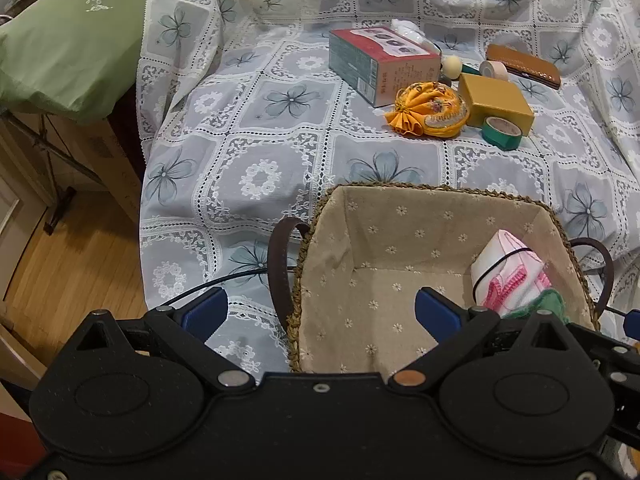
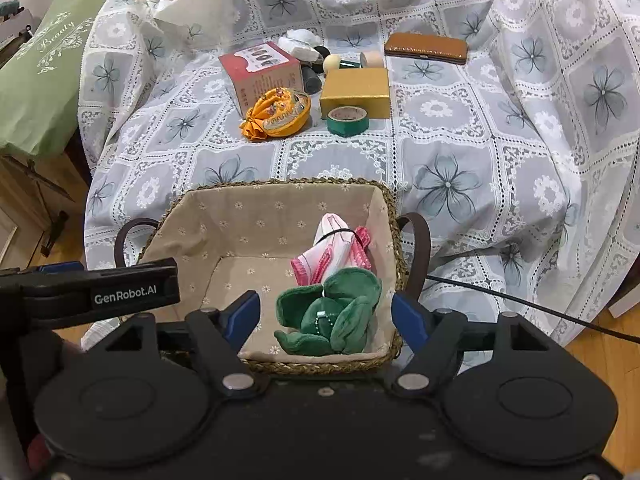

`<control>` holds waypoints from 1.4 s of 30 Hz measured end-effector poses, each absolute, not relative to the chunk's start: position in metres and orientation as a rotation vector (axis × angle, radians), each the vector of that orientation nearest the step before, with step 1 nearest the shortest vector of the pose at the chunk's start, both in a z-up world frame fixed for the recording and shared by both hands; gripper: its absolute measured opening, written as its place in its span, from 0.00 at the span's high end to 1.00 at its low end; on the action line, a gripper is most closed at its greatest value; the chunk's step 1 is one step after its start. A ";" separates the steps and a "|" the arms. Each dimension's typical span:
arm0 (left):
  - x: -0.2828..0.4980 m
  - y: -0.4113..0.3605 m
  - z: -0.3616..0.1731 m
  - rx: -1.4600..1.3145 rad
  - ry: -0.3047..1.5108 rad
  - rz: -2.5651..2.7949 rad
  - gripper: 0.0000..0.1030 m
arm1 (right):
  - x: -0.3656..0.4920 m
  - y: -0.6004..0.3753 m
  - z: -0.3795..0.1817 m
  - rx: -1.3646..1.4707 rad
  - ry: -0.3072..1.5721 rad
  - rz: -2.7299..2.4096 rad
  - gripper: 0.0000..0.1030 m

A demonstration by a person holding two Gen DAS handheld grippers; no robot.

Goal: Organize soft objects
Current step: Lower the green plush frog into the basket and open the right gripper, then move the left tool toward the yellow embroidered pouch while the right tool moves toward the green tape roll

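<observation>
- A floral lace cloth (image 2: 460, 128) covers the surface; toward the upper centre of the right wrist view sit a red box (image 2: 262, 74), a gold box (image 2: 356, 92), a roll of green tape (image 2: 347, 121), a brown case (image 2: 426, 48) and an orange fabric pouch (image 2: 278, 114), all well apart from the basket; a green pillow (image 2: 36, 80) lies at upper left; a black cable (image 2: 520, 304) trails off to the right.
- The woven basket (image 2: 394, 240), lined with daisy-print cloth and fitted with a brown handle on each side, stands at lower centre; nothing blocks its open top.
- A green plush toy (image 2: 332, 316) lies crumpled in the basket's near right corner, no clear long axis; a pink-and-white folded cloth (image 2: 332, 248) bound by a black band leans just behind it, long axis running up toward the far wall.
- The right hand-held gripper (image 2: 325, 316) hovers over the toy, jaws apart, pads clear of it.
- The left hand-held gripper (image 1: 320, 310) straddles the basket's left rim, jaws wide and empty.
</observation>
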State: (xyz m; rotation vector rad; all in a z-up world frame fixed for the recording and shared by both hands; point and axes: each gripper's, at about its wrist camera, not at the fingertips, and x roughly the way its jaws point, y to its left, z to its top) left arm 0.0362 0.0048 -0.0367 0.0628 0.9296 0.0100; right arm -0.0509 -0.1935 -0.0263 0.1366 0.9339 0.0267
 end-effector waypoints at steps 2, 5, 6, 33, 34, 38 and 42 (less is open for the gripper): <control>0.036 0.003 -0.037 0.070 0.931 0.004 0.05 | -0.050 -0.195 -0.028 0.146 0.943 0.024 0.29; 0.035 0.001 -0.037 0.079 0.931 0.003 0.05 | -0.049 -0.196 -0.031 0.155 0.955 0.020 0.26; 0.035 0.001 -0.037 0.079 0.931 0.002 0.05 | -0.049 -0.195 -0.032 0.156 0.957 0.019 0.24; 0.052 -0.009 -0.050 0.137 1.024 -0.017 0.05 | -0.017 -0.200 -0.050 0.197 1.066 0.020 0.21; 0.054 -0.010 -0.049 0.140 1.027 -0.022 0.05 | -0.013 -0.200 -0.050 0.201 1.071 0.021 0.21; 0.064 -0.012 -0.047 0.136 1.045 -0.044 0.05 | 0.000 -0.204 -0.048 0.215 1.077 0.017 0.21; 0.079 -0.015 -0.041 0.136 1.040 -0.062 0.05 | 0.021 -0.210 -0.043 0.225 1.070 0.005 0.21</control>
